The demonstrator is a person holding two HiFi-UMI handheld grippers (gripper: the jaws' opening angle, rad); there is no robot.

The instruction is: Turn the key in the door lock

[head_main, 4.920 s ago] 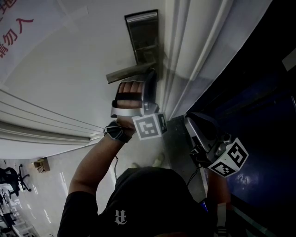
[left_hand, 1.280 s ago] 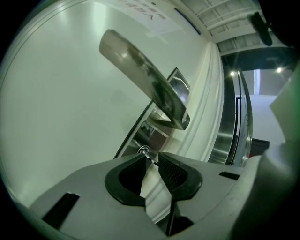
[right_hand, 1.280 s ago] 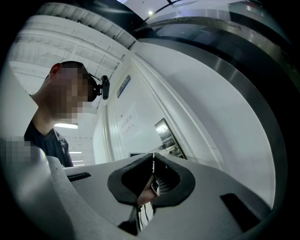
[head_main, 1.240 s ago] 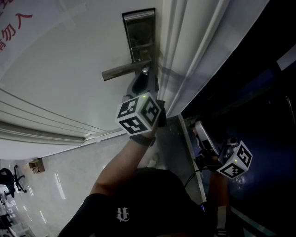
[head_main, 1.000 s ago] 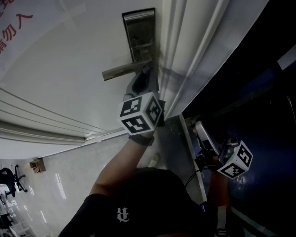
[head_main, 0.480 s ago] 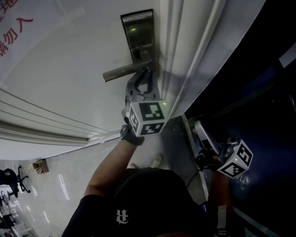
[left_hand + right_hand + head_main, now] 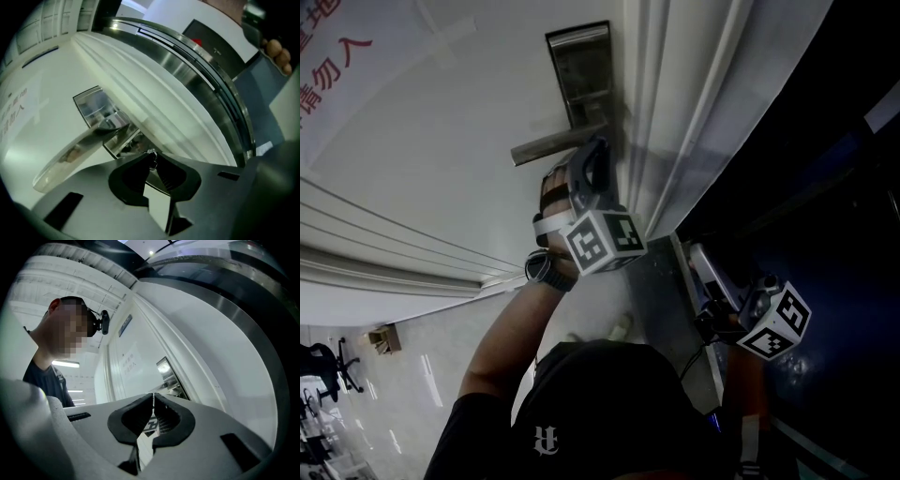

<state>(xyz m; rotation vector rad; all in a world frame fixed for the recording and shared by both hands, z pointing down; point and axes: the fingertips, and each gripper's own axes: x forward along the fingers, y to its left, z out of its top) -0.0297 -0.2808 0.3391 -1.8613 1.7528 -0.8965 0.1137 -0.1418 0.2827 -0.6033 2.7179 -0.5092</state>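
A steel lock plate [image 7: 579,73] with a lever handle [image 7: 555,144] is set near the edge of the white door [image 7: 441,141]. My left gripper [image 7: 597,152] reaches up just under the lever. In the left gripper view the left gripper [image 7: 152,157] is shut on a small metal key [image 7: 151,153] that points at the lower part of the lock plate [image 7: 100,114], beside the handle [image 7: 77,153]. My right gripper [image 7: 705,265] hangs low at the right, away from the door. In its own view the right gripper [image 7: 153,398] is shut with nothing between its jaws.
The white door frame [image 7: 675,122] runs diagonally right of the lock, with a dark blue panel [image 7: 825,216] beyond it. A metal threshold strip [image 7: 661,291] lies below. Red printed characters [image 7: 333,56] mark the door at upper left. Pale floor [image 7: 384,375] shows at lower left.
My left gripper has rolled about its own axis while staying at the lock: its marker cube swung round and the hand's fingers now show. The right gripper has barely moved.
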